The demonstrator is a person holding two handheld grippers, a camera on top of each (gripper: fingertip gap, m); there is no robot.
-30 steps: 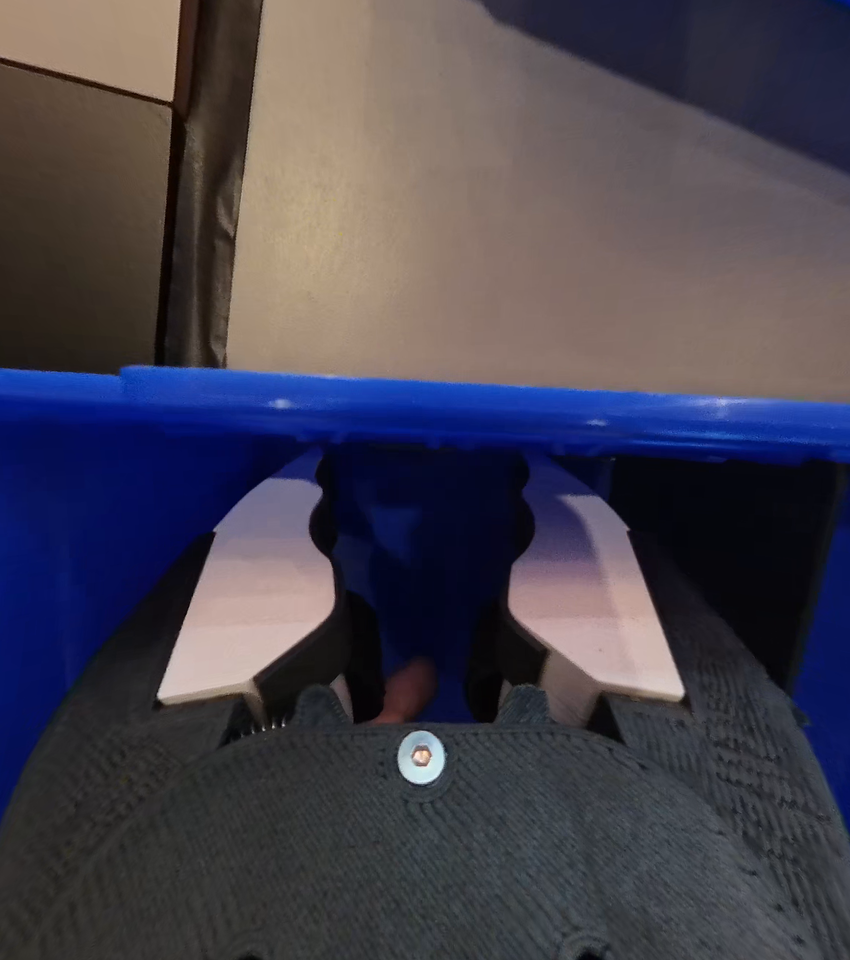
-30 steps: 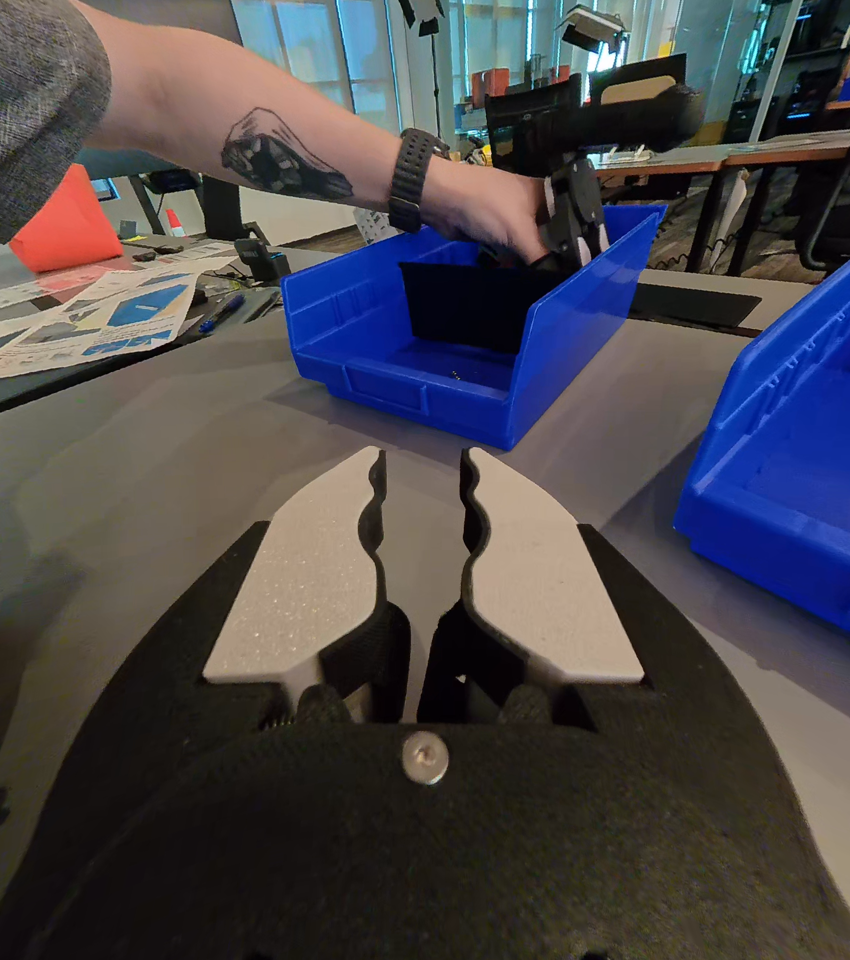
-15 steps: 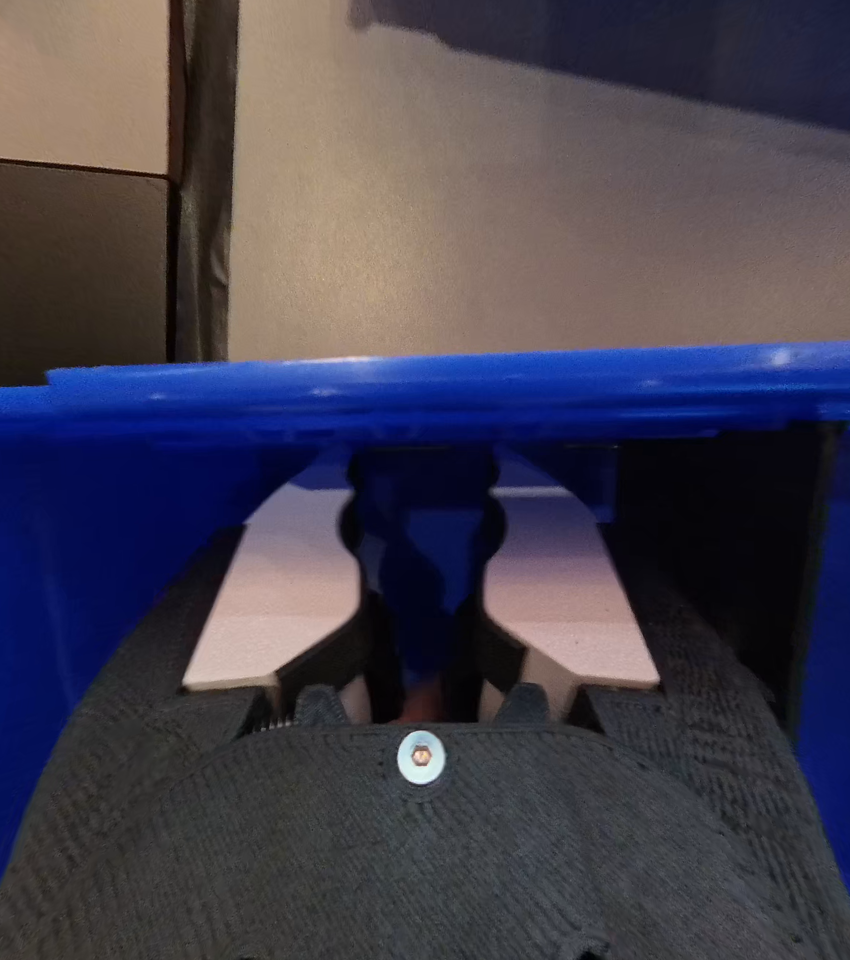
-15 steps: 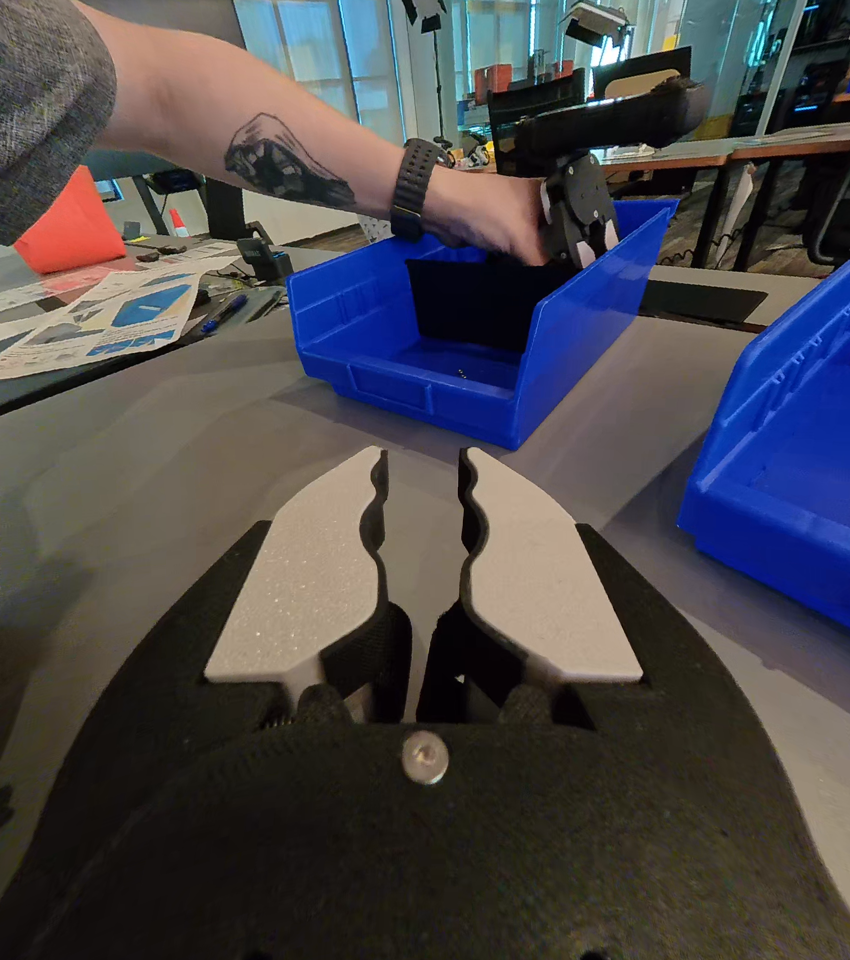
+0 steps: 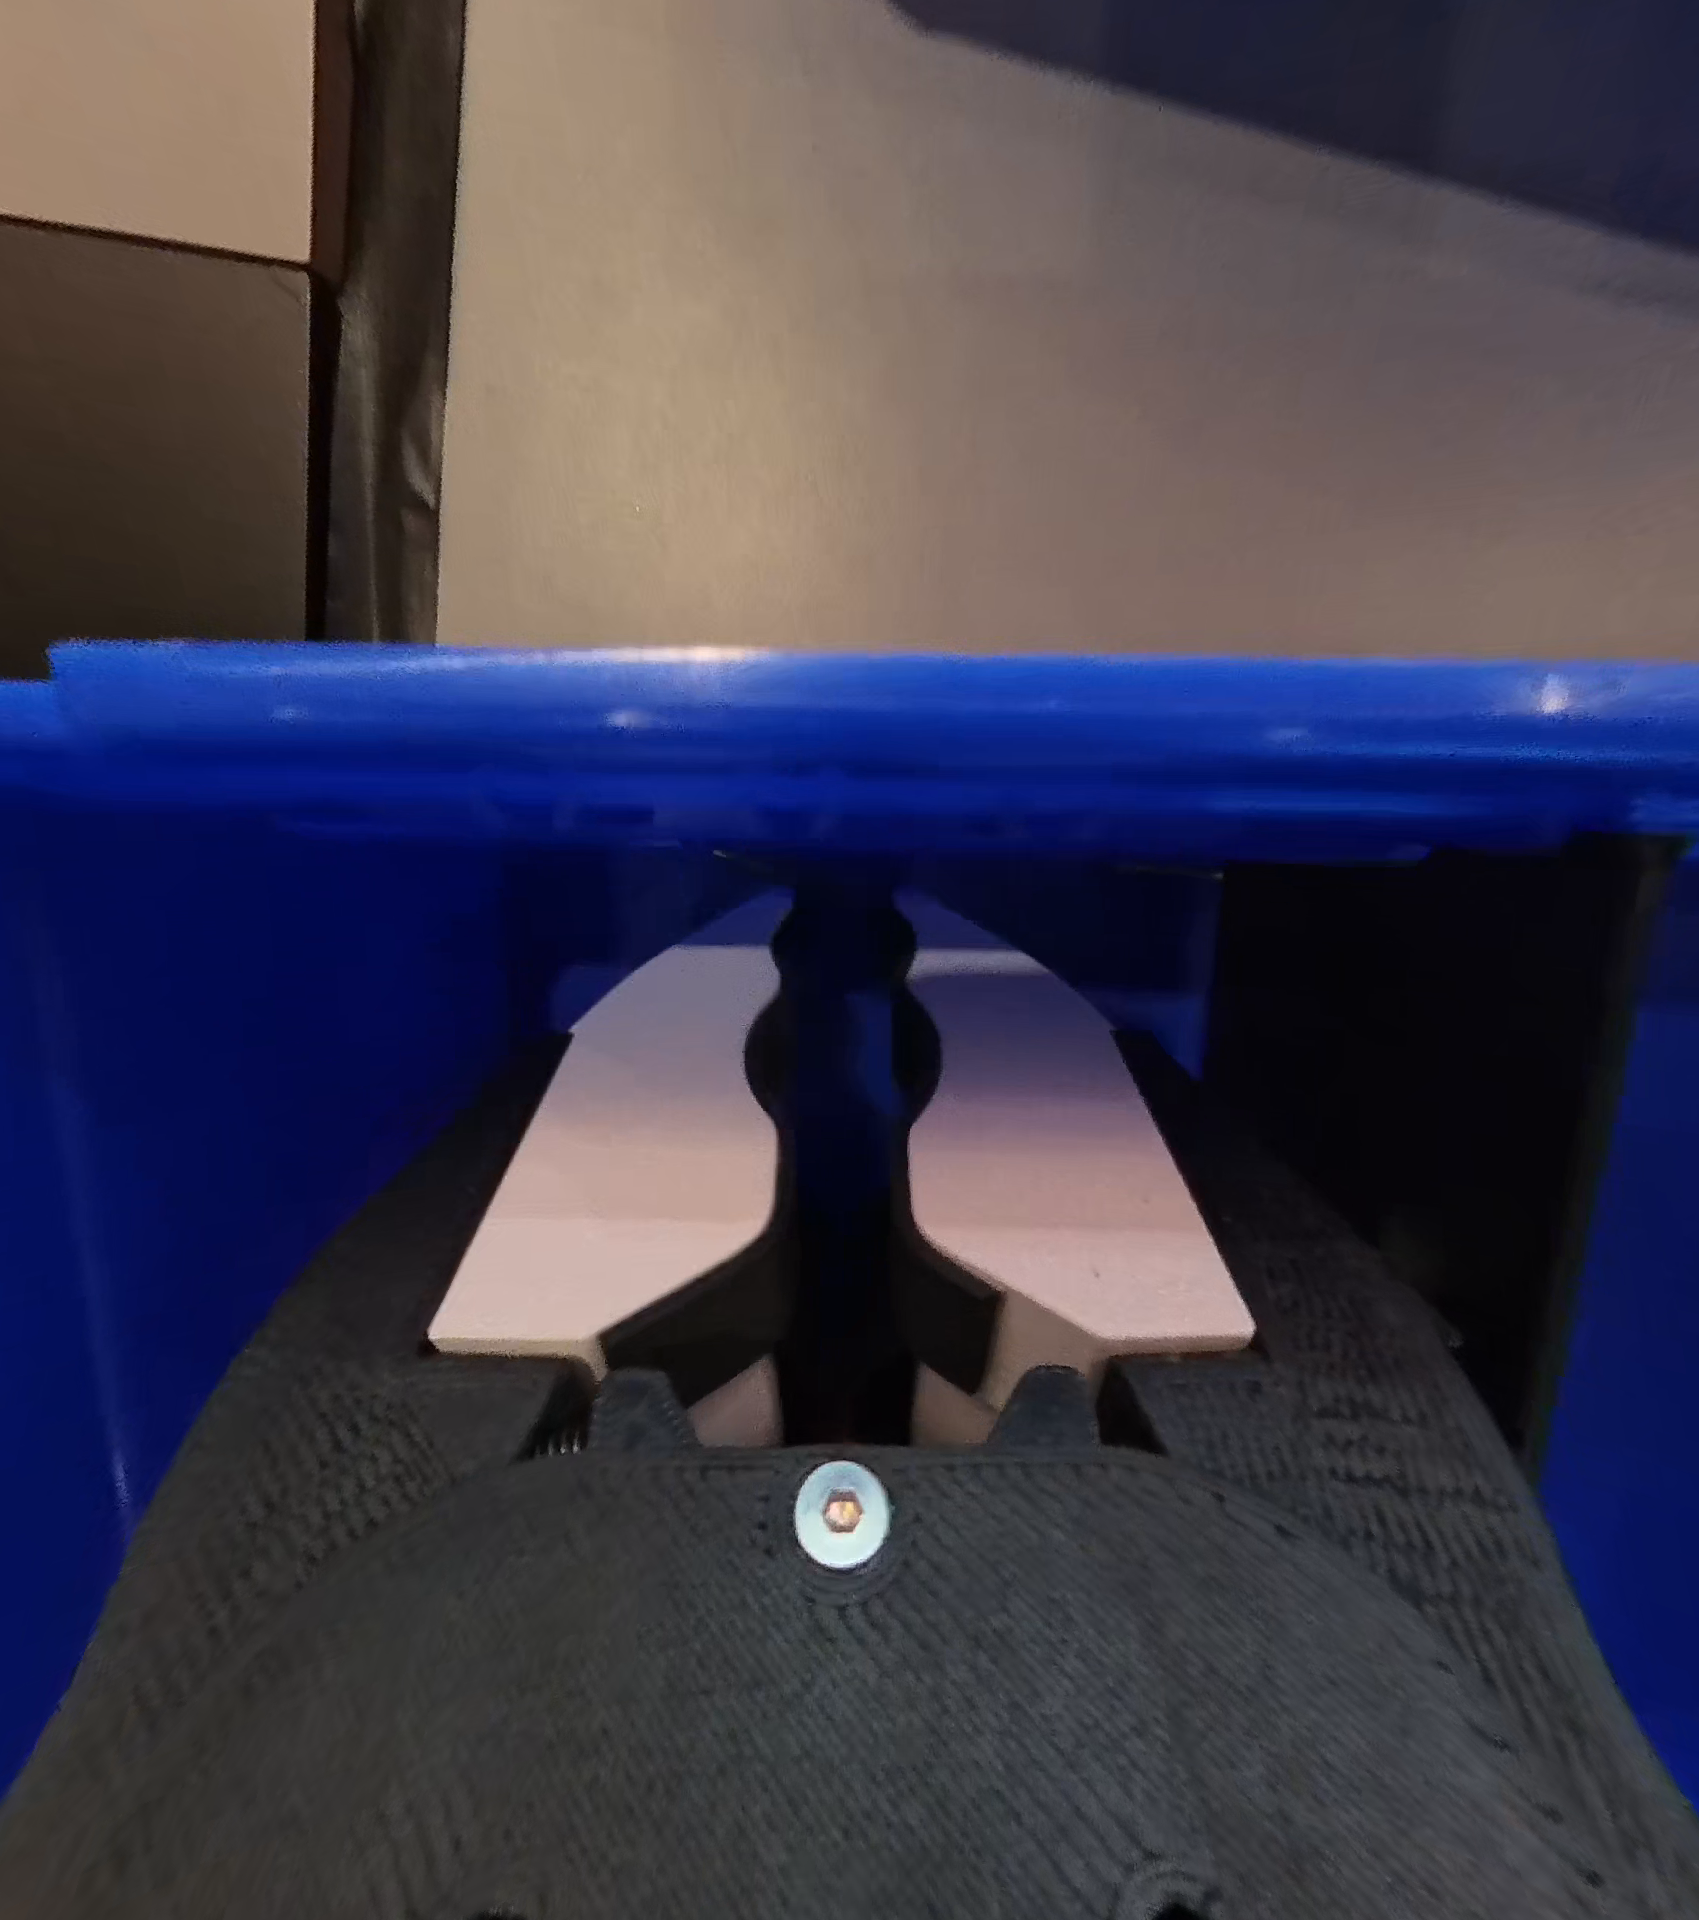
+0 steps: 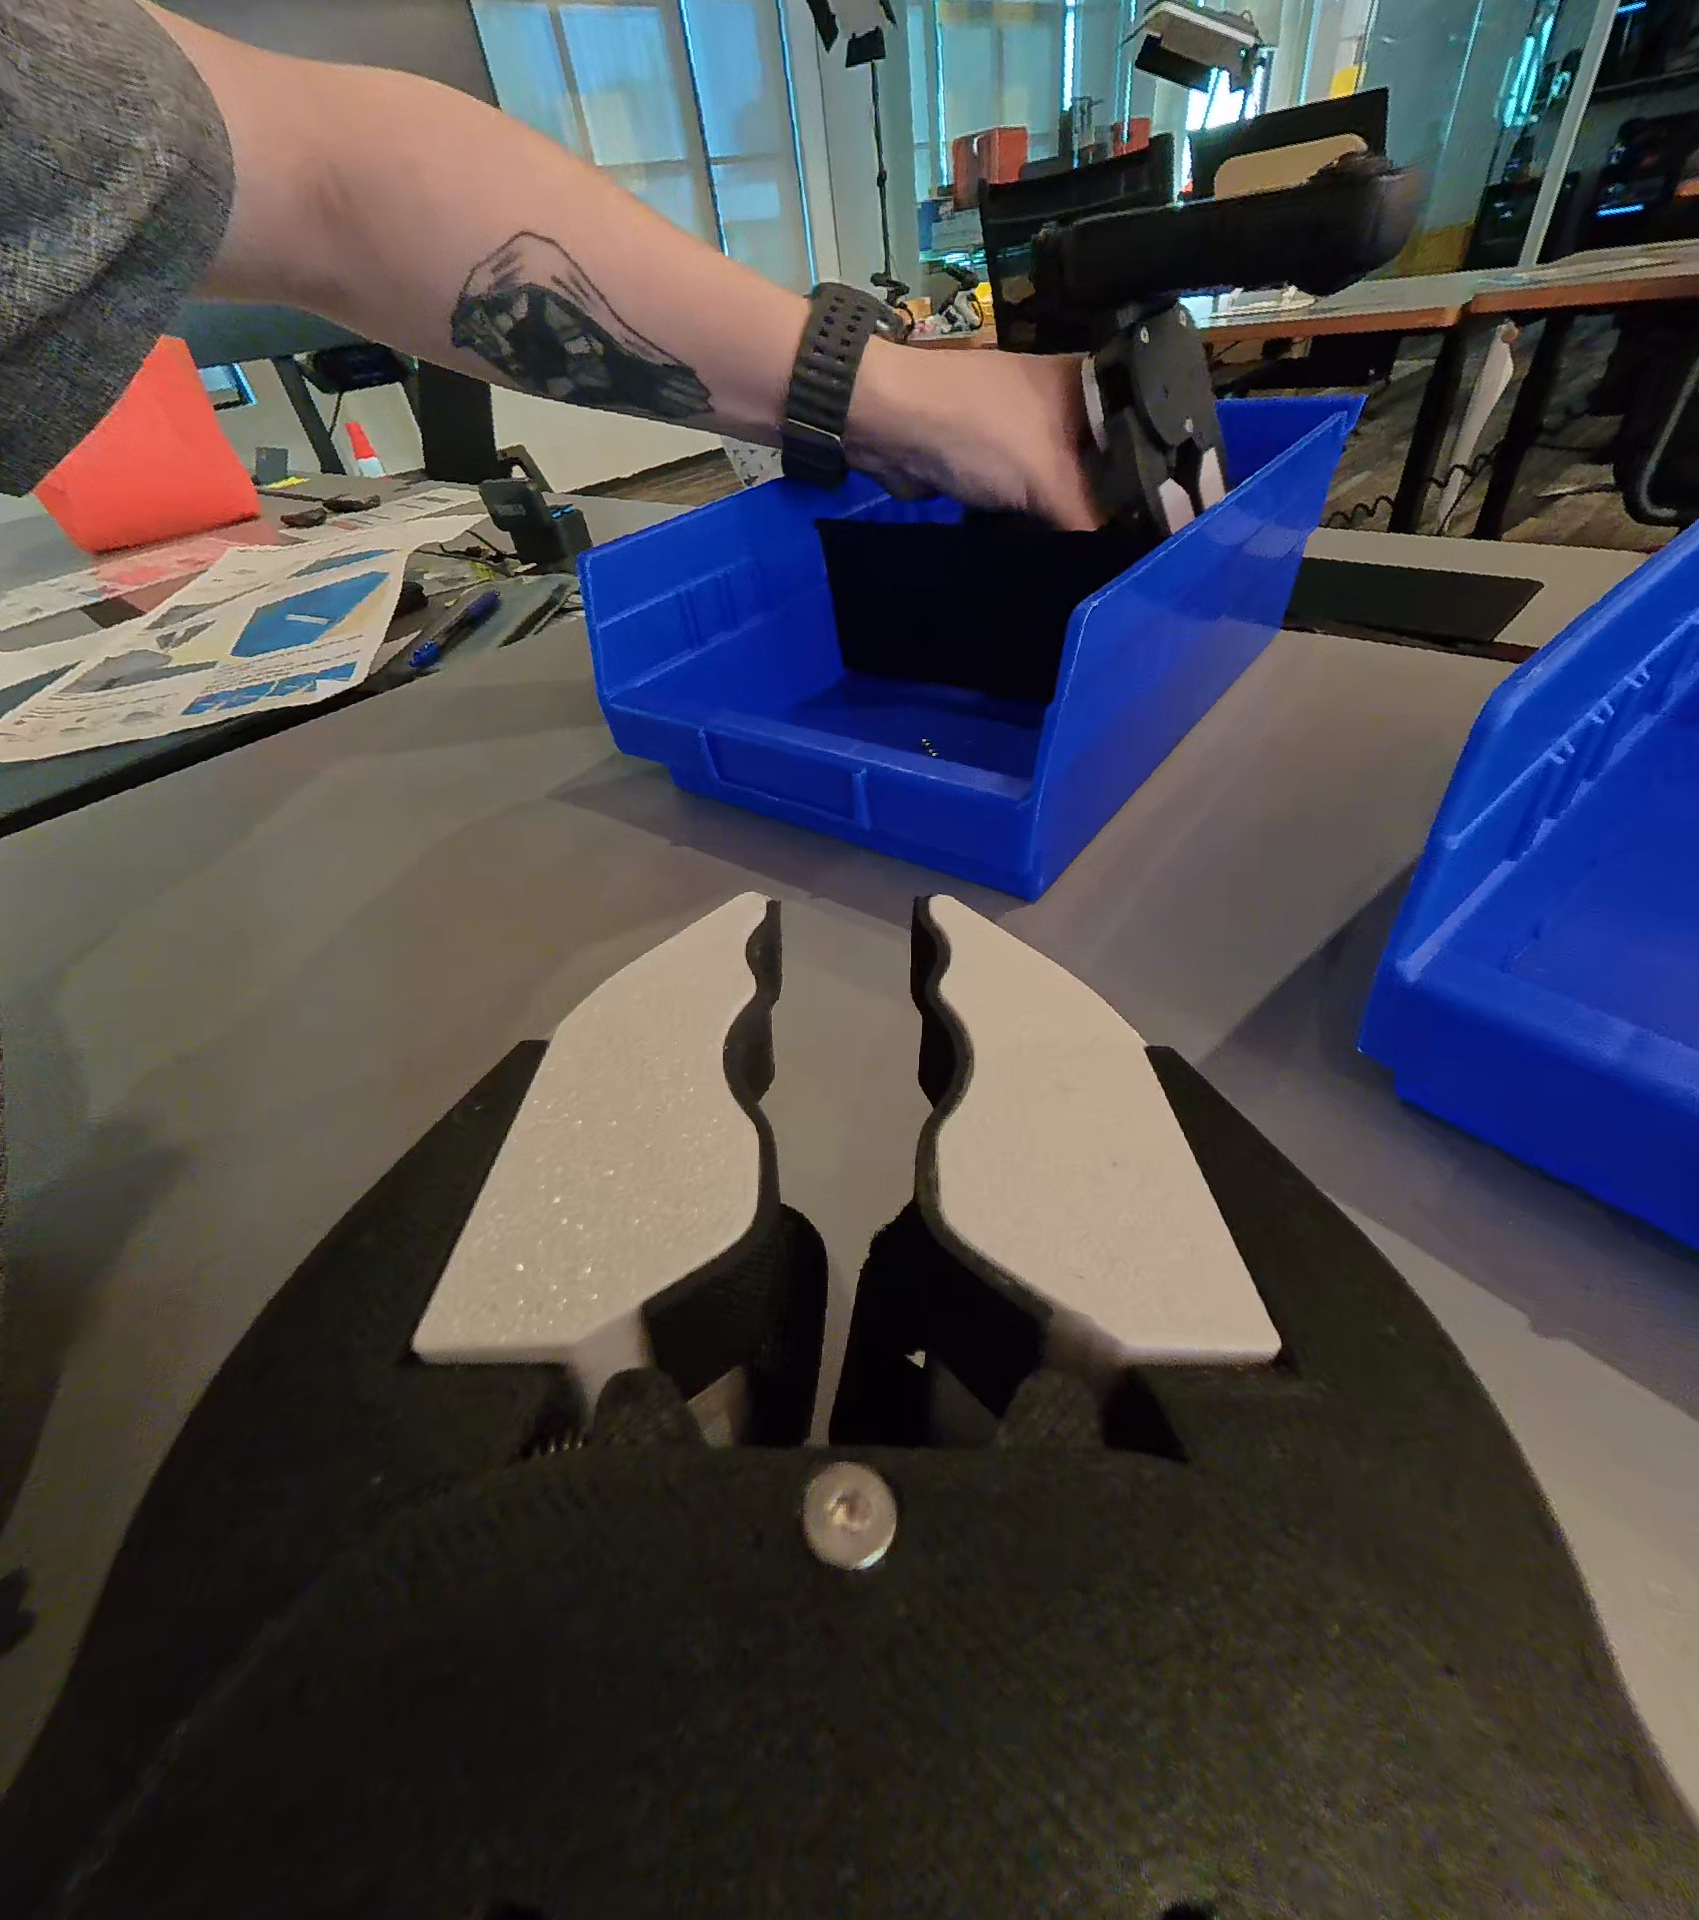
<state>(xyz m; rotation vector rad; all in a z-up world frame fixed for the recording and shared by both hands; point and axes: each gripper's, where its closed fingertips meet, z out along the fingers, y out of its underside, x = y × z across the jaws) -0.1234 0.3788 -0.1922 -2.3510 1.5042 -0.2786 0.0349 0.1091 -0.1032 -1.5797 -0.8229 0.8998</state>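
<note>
left hand-held gripper [image 5: 840, 914]: inside far blue bin [image 6: 938, 717], fingers nearly together beside black divider [image 6: 938, 613], grip unclear | right hand-held gripper [image 6: 845, 935]: fingers apart, empty, over grey table [image 6: 305, 914] | near blue bin [image 6: 1603, 997]: right side

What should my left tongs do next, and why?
Probably squeeze the left tongs shut before lifting: their tips sit under the bin rim with a narrow gap; whether they grip anything is unclear. The right tongs hang open over the table.
</note>
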